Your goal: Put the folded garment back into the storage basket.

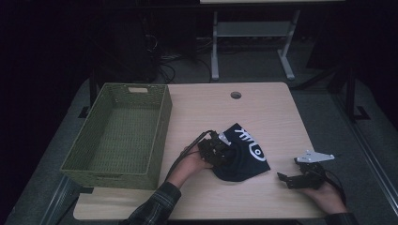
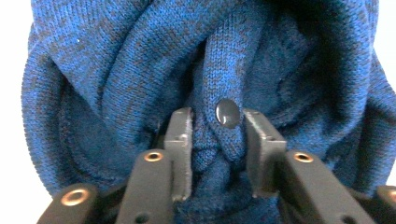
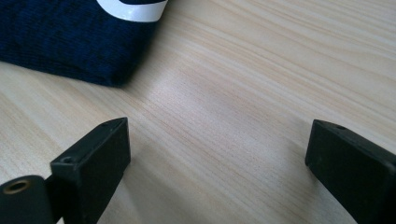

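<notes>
The jaws of the left gripper [image 2: 218,149] were squeezed tight on a fold of the blue knit cloth [image 2: 140,70]. The fold stood up between the two black jaws and filled the gap. A small dark round button [image 2: 227,113] sat on that fold, just above the tips of the jaws. More cloth bunched up all around, above the jaws and on both sides of them.

In the high view the left gripper [image 1: 217,151] was at the left edge of the cloth [image 1: 246,157]. The cloth lay near the middle of the worktop [image 1: 263,108], a bit towards the person. It had white marks [image 1: 253,149] on top. The person's left hand [image 1: 190,164] held the gripper from behind, and a checked sleeve [image 1: 157,204] came in from the bottom.

The jaws of the right gripper [image 3: 217,154] stood wide apart with only bare wood between them. A corner of the cloth [image 3: 60,42] lay ahead of them, up and to the left, and did not touch them. In the high view the right gripper [image 1: 300,176] rested on the worktop to the right of the cloth, near it but apart from it.

A green woven basket [image 1: 162,126] stood on the left side of the worktop, just beside the left hand.
</notes>
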`<control>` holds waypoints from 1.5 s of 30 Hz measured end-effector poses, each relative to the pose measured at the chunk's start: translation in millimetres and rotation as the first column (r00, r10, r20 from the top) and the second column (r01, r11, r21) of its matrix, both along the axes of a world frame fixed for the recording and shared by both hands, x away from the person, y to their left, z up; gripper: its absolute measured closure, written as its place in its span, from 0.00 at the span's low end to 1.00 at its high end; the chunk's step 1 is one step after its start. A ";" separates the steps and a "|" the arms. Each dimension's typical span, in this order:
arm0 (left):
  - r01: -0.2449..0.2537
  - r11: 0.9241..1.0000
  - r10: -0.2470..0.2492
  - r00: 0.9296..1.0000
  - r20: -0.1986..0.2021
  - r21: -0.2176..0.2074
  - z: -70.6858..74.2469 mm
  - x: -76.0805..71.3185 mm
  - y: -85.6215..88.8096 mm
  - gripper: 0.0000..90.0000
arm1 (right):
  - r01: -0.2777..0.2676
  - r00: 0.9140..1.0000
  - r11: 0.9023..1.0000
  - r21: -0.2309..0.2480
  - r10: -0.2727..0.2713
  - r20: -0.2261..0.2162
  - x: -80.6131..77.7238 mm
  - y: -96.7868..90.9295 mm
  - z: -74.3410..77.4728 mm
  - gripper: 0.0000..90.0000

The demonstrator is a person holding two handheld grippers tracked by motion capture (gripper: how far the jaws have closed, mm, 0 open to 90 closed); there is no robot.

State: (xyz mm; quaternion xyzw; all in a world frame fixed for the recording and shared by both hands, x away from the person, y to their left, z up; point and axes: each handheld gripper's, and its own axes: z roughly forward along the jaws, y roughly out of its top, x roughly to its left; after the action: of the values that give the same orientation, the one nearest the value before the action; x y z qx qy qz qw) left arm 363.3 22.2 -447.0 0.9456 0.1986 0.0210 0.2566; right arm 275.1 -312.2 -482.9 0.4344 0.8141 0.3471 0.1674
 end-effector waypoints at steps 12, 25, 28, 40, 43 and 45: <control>-0.033 0.999 0.032 0.999 -0.026 -0.038 13.0 1.1 3.8 0.81 | 0.001 1.000 1.000 0.000 -0.001 0.000 0.1 -0.1 0.1 0.07; -0.060 0.992 0.059 0.998 -0.012 -0.112 48.2 -1.2 13.1 0.81 | 0.004 1.000 1.000 0.000 -0.004 0.000 0.2 -0.2 0.0 0.07; -0.059 0.991 0.058 0.998 -0.011 -0.123 57.2 -0.4 13.7 0.81 | 0.005 1.000 1.000 0.000 -0.005 0.000 0.1 -0.1 0.0 0.07; -0.064 0.991 0.066 0.998 0.007 -0.118 92.5 3.3 26.0 0.81 | 0.005 1.000 1.000 0.001 -0.005 0.000 0.1 -0.1 0.0 0.07; -0.077 0.988 0.079 0.997 0.013 -0.133 100.0 4.4 31.0 0.81 | 0.005 1.000 1.000 0.001 -0.005 -0.001 0.1 -0.1 0.0 0.07; -0.083 0.987 0.087 0.996 0.022 -0.139 107.6 5.2 36.1 0.81 | 0.005 1.000 1.000 0.001 -0.005 0.000 0.1 -0.1 0.0 0.07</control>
State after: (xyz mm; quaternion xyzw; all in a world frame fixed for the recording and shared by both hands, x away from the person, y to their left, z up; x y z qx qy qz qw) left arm 368.5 58.3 -339.5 0.9159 0.2362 0.0315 0.3231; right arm 275.2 -312.2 -482.9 0.4366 0.8129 0.3470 0.1679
